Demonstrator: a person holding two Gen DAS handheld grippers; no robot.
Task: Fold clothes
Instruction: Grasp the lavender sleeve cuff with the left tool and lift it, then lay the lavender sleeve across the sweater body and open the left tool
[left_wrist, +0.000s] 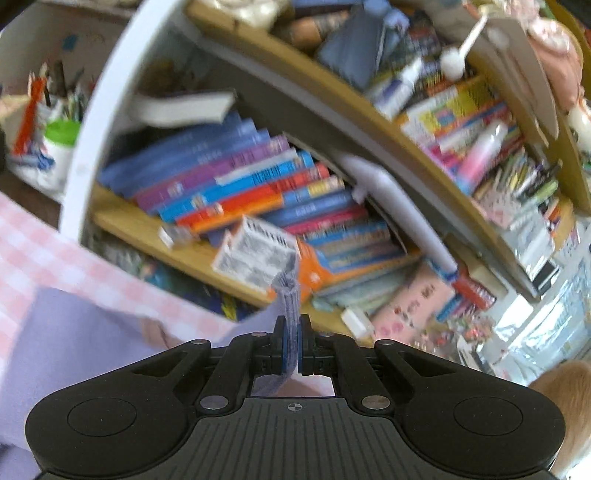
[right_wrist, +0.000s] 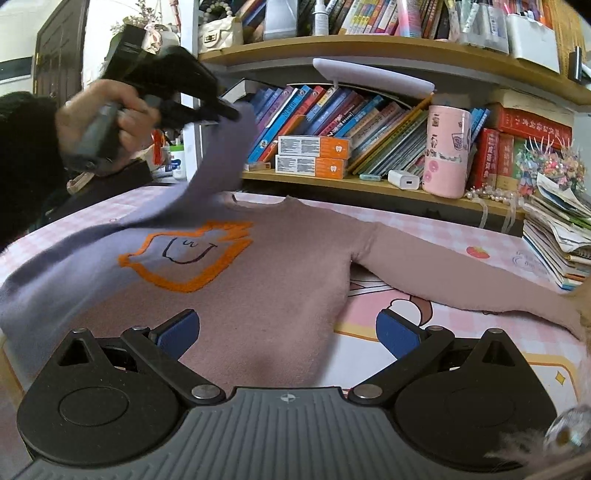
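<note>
A mauve-purple sweater (right_wrist: 266, 280) with an orange outlined design lies front up on the pink checked table cover (right_wrist: 461, 332). My left gripper (left_wrist: 291, 339) is shut on the cuff of the sweater's sleeve (left_wrist: 290, 295) and holds it in the air. From the right wrist view the left gripper (right_wrist: 232, 112) is up at the left, and the lifted sleeve (right_wrist: 221, 162) hangs from it over the sweater's shoulder. The other sleeve (right_wrist: 461, 269) lies stretched out to the right. My right gripper (right_wrist: 288, 334) is open and empty, low over the sweater's lower right part.
A wooden bookshelf (right_wrist: 332, 181) packed with books stands right behind the table. On it are orange boxes (right_wrist: 314, 155), a pink tumbler (right_wrist: 447, 147) and a white charger (right_wrist: 404, 181). A pile of books (right_wrist: 557, 236) sits at the table's right edge.
</note>
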